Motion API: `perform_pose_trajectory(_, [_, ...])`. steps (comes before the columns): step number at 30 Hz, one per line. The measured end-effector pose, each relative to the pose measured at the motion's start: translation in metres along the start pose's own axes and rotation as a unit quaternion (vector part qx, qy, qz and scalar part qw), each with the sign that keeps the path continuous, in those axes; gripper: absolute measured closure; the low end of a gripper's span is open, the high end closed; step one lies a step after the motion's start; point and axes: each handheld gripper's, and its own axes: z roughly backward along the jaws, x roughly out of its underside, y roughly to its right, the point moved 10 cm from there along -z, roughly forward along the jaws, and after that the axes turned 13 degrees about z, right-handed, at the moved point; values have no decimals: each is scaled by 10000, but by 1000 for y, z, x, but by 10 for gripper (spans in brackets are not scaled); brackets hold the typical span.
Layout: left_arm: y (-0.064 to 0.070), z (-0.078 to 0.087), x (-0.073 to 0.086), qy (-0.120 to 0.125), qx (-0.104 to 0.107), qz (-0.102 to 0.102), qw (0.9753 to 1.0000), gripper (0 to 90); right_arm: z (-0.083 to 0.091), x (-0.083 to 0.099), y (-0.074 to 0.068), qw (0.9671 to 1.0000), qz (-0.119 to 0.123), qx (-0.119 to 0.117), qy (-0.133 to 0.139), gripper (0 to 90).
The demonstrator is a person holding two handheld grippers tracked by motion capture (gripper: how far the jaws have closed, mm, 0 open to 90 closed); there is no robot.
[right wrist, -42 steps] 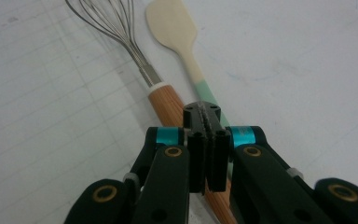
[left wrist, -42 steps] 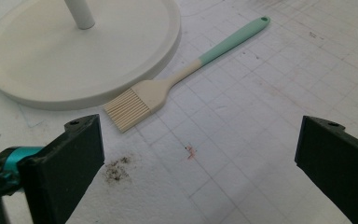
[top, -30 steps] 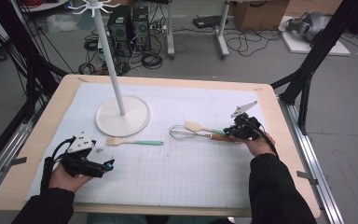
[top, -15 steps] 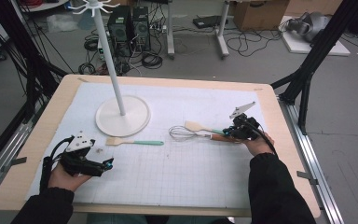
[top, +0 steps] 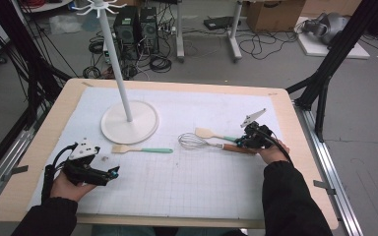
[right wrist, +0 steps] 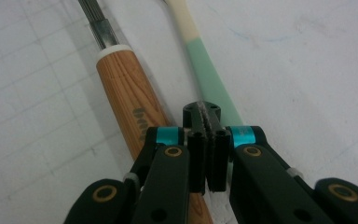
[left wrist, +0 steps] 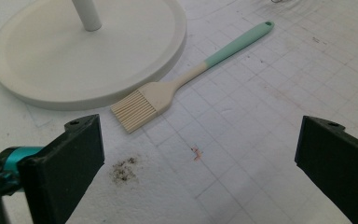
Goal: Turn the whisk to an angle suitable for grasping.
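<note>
- Whisk (top: 197,142): lies flat right of centre in the high view, wire head toward the middle of the frame, wooden handle running right under the right gripper (top: 248,140).
- Spatula (top: 211,134): lies just above the whisk in the same view, pale blade left, mint handle close beside the wooden one, converging toward the gripper.
- In the right gripper view: wooden handle at left of centre, mint handle at right of centre, the claw's tips low between the two.
- Right claw: pressed together with nothing seen between the pads; appears to sit on or just over the mat (top: 202,196), though contact with either handle cannot be told.
- Step in hand, as a judgement: settling on one of the two handles before a pick-up, most likely for hanging on the stand (top: 129,122) at upper left.
- Next move calls for: spreading the right claw, shifting sideways over a single handle, and closing on that one alone, since the neighbour lies close enough to be nudged or caught as well.
- Brush (top: 140,149): lies left of centre, bristles left and near the stand's round base, mint handle pointing right.
- Left gripper (top: 113,173): lower left of the high view, claw spread wide, brush ahead of it and apart; ready to move forward and straddle the brush handle.
</note>
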Motion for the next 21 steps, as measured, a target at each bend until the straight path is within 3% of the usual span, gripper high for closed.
perform_pose_trajectory(5, [0,1,0,15,-19,18,10000,17,1,-1,-7,9999,23,-135,43,891])
perform_pose_trajectory(12, [0,2,0,7,-9,18,10000,17,7,2,-12,9999,20,-80,136,886])
perform_pose_trajectory(21, [0,1,-1,23,-14,8,10000,17,18,11,-13,9990,-233,-19,373,880])
